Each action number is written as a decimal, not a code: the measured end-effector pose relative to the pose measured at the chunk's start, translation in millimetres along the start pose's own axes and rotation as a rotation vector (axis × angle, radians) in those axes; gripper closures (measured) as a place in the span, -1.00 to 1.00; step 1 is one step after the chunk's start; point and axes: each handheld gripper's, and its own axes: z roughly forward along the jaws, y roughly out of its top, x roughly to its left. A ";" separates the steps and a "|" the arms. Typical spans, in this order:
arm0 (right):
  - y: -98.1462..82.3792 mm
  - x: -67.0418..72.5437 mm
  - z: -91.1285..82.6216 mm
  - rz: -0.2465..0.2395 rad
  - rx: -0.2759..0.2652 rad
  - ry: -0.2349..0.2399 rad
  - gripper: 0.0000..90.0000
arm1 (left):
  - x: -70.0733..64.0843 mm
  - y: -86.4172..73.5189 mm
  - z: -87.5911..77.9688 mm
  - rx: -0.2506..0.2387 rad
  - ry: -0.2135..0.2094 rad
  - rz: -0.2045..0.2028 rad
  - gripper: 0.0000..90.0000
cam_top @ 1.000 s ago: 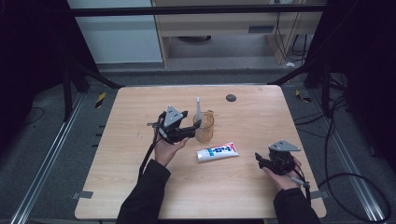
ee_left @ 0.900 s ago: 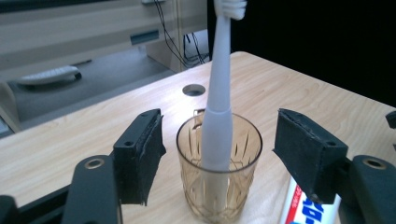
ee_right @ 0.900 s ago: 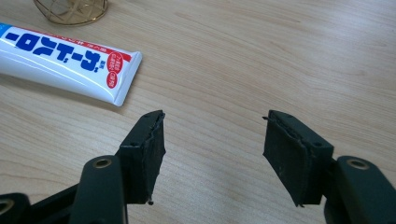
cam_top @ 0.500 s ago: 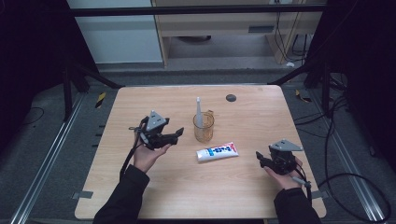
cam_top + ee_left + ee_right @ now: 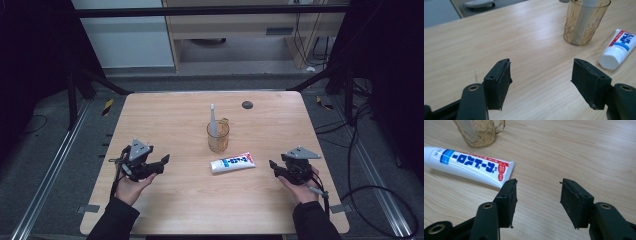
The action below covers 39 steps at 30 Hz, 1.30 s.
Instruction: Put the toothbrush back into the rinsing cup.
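At the near edge of the wooden tabletop (image 5: 200,210), two sleeved forearms come in from below, each hand holding a claw. The left claw (image 5: 161,162) sits over the near left part of the tabletop, well apart from everything on it; its jaws stand wide apart with nothing but bare wood between them, as the left gripper view (image 5: 541,75) shows. It has drawn back toward the left edge from a spot close beside the cup. The right claw (image 5: 274,167) rests over the near right part, pointing leftward. Its jaws have just been closing but are parted, with nothing between them, in the right gripper view (image 5: 537,192).

Between the two claws and a little farther in lies a white toothpaste tube (image 5: 232,162) with blue lettering and a red end, flat on the wood. Its crimped end lies just beyond the right claw's left jaw, not touching it.

Just behind the tube stands an amber glass cup (image 5: 218,137) with a handle, upright, holding a white toothbrush (image 5: 212,117) that leans out of it.

Farther back, near the far edge, is a small dark round disc (image 5: 247,104).
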 end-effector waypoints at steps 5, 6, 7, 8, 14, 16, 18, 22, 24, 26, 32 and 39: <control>6.9 8.0 0.7 0.002 -0.004 0.027 0.09 | 6.4 -25.2 -12.4 0.024 0.034 -0.054 -0.25; 8.2 9.4 1.2 0.001 -0.006 0.032 0.11 | 7.7 -29.2 -13.1 0.032 0.032 -0.064 -0.25; 9.3 10.7 1.5 0.004 -0.007 0.040 0.13 | 9.6 -36.0 -14.0 0.048 0.043 -0.073 -0.25; 11.7 15.1 3.7 0.003 -0.008 0.049 0.17 | 10.4 -40.1 -14.2 0.056 0.048 -0.080 -0.24; 18.9 28.4 12.5 0.005 0.000 0.101 0.30 | 22.1 -66.3 -15.4 0.082 0.092 -0.142 -0.19; 21.9 34.7 16.5 0.001 0.002 0.111 0.36 | 26.3 -68.9 -17.7 0.079 0.105 -0.160 -0.17; 24.9 41.5 20.6 -0.005 0.006 0.118 0.42 | 29.9 -70.5 -19.5 0.075 0.115 -0.172 -0.15; 32.2 55.2 28.3 0.011 -0.005 0.142 0.60 | 35.4 -74.8 -18.4 0.082 0.125 -0.184 -0.10; 35.9 61.1 31.3 0.017 -0.007 0.156 0.70 | 36.0 -77.2 -16.4 0.093 0.128 -0.182 -0.06; 40.3 67.4 35.6 0.024 -0.010 0.169 0.78 | 36.4 -78.4 -14.5 0.108 0.133 -0.170 -0.03; 47.0 83.7 51.0 0.030 -0.008 0.192 1.00 | 36.8 -78.0 -13.9 0.110 0.142 -0.152 0.00; 49.7 95.4 63.8 0.017 0.002 0.201 1.00 | 39.7 -78.2 -13.9 0.113 0.155 -0.153 0.00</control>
